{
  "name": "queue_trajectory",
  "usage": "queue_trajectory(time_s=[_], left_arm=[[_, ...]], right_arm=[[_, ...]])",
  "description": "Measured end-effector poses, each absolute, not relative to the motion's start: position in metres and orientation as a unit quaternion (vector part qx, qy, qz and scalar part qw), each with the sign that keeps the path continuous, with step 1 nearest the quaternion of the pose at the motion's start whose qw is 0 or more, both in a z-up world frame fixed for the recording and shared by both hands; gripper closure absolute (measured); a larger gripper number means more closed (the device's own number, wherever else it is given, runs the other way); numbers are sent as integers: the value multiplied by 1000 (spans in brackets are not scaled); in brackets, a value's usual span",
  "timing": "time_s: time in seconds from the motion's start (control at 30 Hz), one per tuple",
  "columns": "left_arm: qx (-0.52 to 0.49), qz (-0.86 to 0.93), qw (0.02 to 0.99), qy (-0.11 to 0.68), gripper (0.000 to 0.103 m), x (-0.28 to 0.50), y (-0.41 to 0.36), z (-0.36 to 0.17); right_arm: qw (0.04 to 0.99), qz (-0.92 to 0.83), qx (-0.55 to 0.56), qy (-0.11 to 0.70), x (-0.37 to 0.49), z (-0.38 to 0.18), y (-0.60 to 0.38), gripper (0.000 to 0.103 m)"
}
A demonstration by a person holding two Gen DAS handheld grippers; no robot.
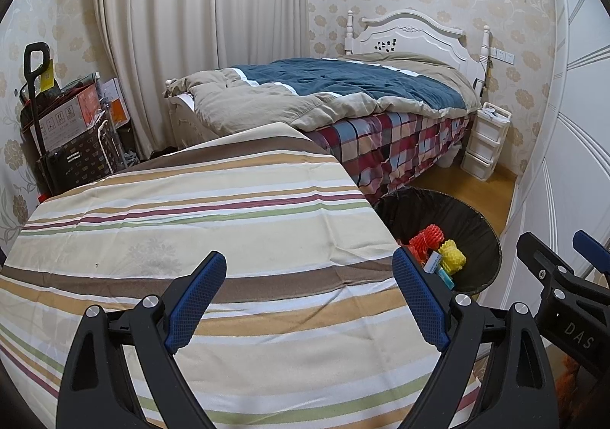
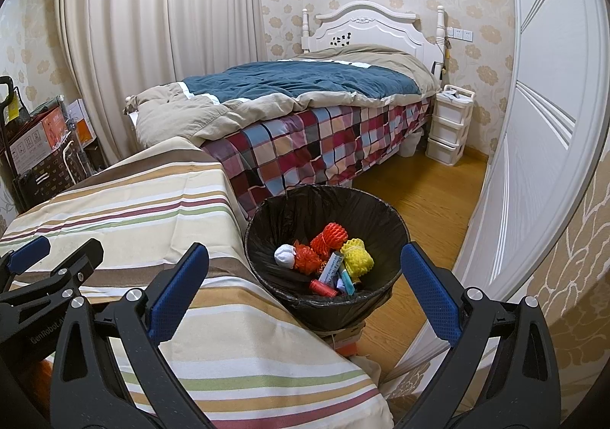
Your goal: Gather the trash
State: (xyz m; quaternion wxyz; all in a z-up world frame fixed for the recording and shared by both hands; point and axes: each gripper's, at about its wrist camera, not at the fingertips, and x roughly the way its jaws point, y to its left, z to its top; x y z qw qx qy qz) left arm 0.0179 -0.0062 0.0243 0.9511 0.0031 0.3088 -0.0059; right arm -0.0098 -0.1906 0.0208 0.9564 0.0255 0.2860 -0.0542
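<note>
A bedroom seen from two hand-held grippers held side by side over a table covered in a striped cloth (image 1: 213, 208). The left gripper (image 1: 309, 276) has its blue-padded jaws spread wide above the cloth, with nothing between them. The right gripper (image 2: 305, 269) is equally wide open and empty, hanging past the table's right edge and framing a waste bin (image 2: 267, 238) lined with a black bag. The bin stands on the wooden floor (image 2: 419, 192), just beside the table's right edge and near the foot of the bed (image 2: 305, 93). Inside the bin lies the collected trash: two orange foam fruit nets (image 2: 328, 236), a yellow foam net (image 2: 358, 257), a white crumpled ball (image 2: 284, 256), a small red cylinder (image 2: 322, 287) and a few slim wrappers too small to identify. The cloth's top looks bare. Behind the bed stands a white headboard (image 2: 366, 28), with a white drawer unit (image 2: 450, 124) at its right side.
</note>
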Motion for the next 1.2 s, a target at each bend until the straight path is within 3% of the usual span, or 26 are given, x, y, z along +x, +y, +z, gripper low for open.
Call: queue_trajectory(time_s=[1.2], left_arm=[[11,0,958,286,15,13,1,24]], right_arm=[[956,-51,24,288,-8,20,-187,5]])
